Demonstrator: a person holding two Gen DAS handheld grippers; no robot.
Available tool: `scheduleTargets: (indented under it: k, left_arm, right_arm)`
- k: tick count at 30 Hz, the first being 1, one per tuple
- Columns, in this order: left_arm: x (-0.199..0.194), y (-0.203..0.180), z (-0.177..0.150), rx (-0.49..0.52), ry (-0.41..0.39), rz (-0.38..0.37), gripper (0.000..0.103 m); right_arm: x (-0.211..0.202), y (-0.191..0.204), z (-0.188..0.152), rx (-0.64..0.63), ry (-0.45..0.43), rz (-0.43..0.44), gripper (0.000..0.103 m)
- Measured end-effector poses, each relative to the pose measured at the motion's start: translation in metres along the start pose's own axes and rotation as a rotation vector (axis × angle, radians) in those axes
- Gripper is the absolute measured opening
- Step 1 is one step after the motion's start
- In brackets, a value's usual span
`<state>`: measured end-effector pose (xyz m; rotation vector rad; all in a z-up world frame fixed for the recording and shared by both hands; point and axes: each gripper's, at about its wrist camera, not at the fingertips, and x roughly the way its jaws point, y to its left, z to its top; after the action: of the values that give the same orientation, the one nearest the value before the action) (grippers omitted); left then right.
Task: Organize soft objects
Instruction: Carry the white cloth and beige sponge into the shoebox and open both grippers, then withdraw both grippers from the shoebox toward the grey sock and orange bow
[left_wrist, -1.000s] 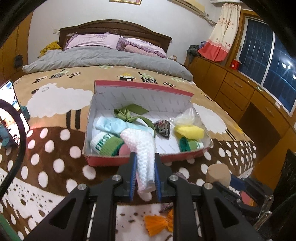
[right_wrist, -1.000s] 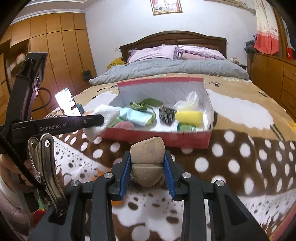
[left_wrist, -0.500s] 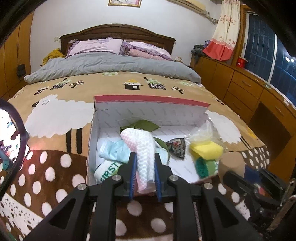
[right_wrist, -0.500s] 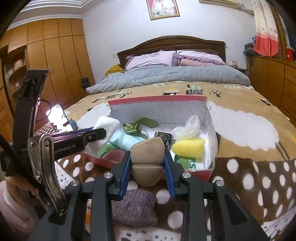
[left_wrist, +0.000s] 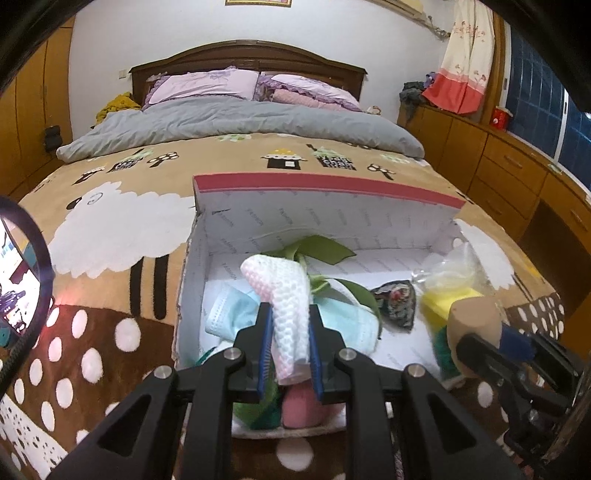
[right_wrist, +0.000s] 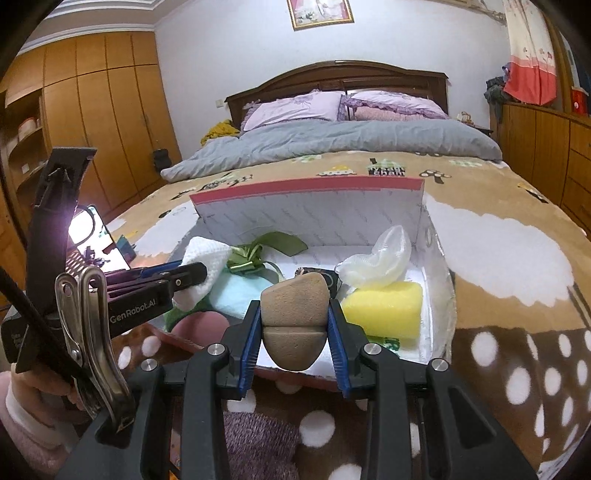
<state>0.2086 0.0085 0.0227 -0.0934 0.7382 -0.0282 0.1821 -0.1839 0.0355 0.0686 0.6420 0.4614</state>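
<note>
My left claw (left_wrist: 290, 345) was clamped on a white knitted cloth (left_wrist: 286, 295), held over the near-left part of the open box (left_wrist: 325, 190) on the bed (left_wrist: 110, 206). My right claw (right_wrist: 294, 334) was clamped on a tan sponge (right_wrist: 294, 308), over the box's near edge. Inside the box, seen from the right wrist, a yellow sponge (right_wrist: 384, 306) lay at 3 o'clock of the tan sponge, a clear plastic bag (right_wrist: 380, 258) at 1 o'clock, a green ribbon (right_wrist: 258, 251) at 11 o'clock. A purple knit piece (right_wrist: 258, 443) lay on the bed at 6 o'clock.
</note>
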Motion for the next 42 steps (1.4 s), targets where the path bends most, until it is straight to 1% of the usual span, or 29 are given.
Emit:
scheduleTargets:
  k: [6, 11, 13, 18, 22, 27, 28, 33, 35, 37, 42]
  left_arm:
    - [0.011, -0.002, 0.002, 0.011, 0.005, 0.011, 0.018]
    - [0.016, -0.005, 0.001, 0.018, 0.013, 0.015, 0.022]
    - [0.017, -0.006, 0.002, 0.02, 0.016, 0.018, 0.029]
    - [0.019, -0.007, 0.002, 0.026, 0.021, 0.017, 0.041]
    - [0.02, -0.008, 0.002, 0.027, 0.025, 0.024, 0.045]
    - [0.018, -0.008, 0.002, 0.023, 0.031, 0.027, 0.047]
    - [0.018, -0.007, 0.002, 0.02, 0.032, 0.03, 0.05]
    - [0.012, -0.005, 0.001, 0.009, 0.025, 0.028, 0.058]
    - [0.008, -0.005, 0.001, 0.014, 0.021, 0.028, 0.059]
    - [0.004, -0.006, 0.001, 0.019, 0.016, 0.023, 0.062]
    - [-0.006, -0.008, 0.001, 0.015, 0.014, 0.011, 0.062]
  right_arm:
    - [0.013, -0.003, -0.001, 0.011, 0.025, -0.011, 0.035]
    - [0.022, -0.007, -0.004, 0.025, 0.051, -0.013, 0.035]
    - [0.025, -0.008, -0.007, 0.029, 0.062, -0.013, 0.035]
    - [0.026, -0.008, -0.01, 0.036, 0.063, -0.016, 0.035]
    - [0.025, -0.009, -0.009, 0.047, 0.062, -0.012, 0.035]
    - [0.025, -0.01, -0.009, 0.045, 0.061, -0.014, 0.036]
    - [0.024, -0.01, -0.009, 0.045, 0.06, -0.014, 0.036]
    - [0.02, -0.013, -0.009, 0.065, 0.039, 0.004, 0.04]
    - [0.016, -0.013, -0.008, 0.067, 0.021, 0.008, 0.045]
    - [0.011, -0.012, -0.006, 0.057, 0.002, 0.008, 0.047]
    - [-0.002, -0.008, -0.001, 0.043, -0.044, 0.01, 0.05]
